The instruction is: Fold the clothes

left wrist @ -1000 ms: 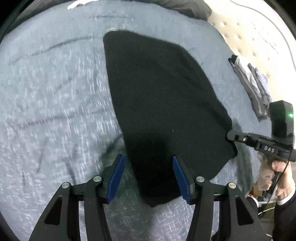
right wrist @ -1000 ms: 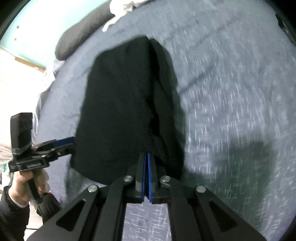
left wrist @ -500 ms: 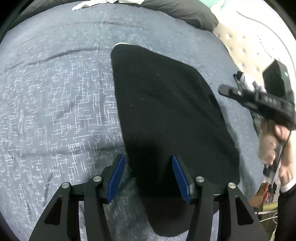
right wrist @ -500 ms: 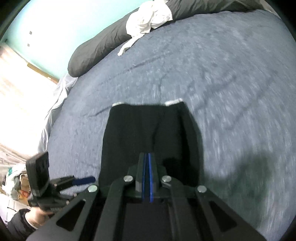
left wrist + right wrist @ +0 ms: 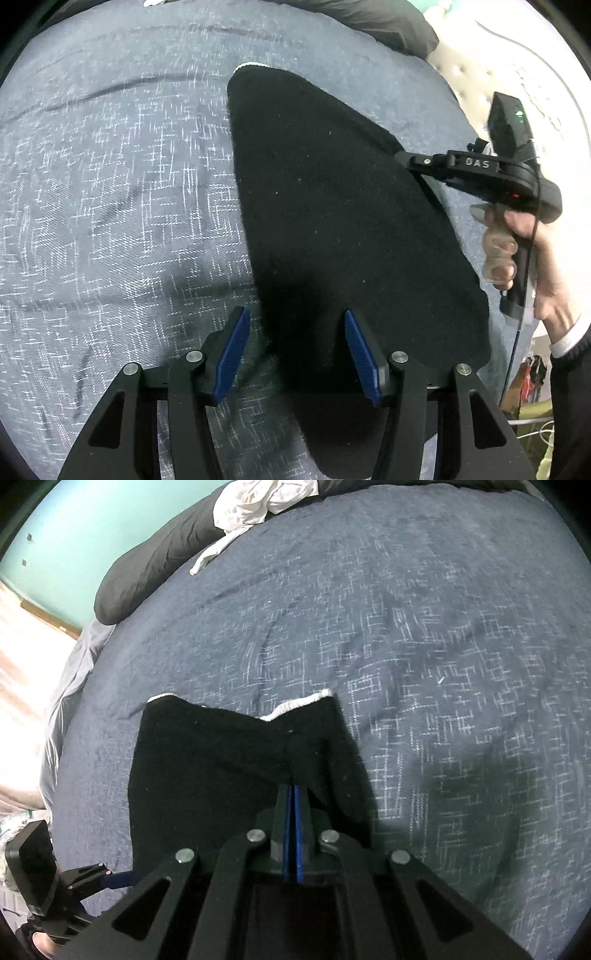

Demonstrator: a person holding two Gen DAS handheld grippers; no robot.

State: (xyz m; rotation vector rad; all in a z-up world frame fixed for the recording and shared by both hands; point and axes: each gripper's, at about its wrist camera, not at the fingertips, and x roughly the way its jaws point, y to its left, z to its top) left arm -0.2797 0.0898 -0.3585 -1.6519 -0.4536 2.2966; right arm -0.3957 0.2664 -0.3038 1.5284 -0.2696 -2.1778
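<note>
A black garment (image 5: 332,206) with a thin white hem lies spread on the blue-grey patterned bedspread (image 5: 110,184). My left gripper (image 5: 295,343) is open, its blue pads on either side of the garment's near left edge, holding nothing. My right gripper (image 5: 291,794) is shut on a raised fold of the black garment (image 5: 221,760) at its right side. In the left wrist view the right gripper (image 5: 402,157) reaches in from the right over the cloth's far edge, held by a hand. The left gripper (image 5: 114,877) shows low left in the right wrist view.
A dark pillow (image 5: 155,557) and a crumpled white cloth (image 5: 255,502) lie at the bed's far end. A cream quilted surface (image 5: 498,74) lies beyond the bed on the right. A teal wall (image 5: 74,520) stands behind. A pale grey sheet (image 5: 62,686) hangs at the bed's left side.
My right gripper has carried its held edge of the garment forward over the cloth, toward the white hem. My left gripper stays open at the near edge.
</note>
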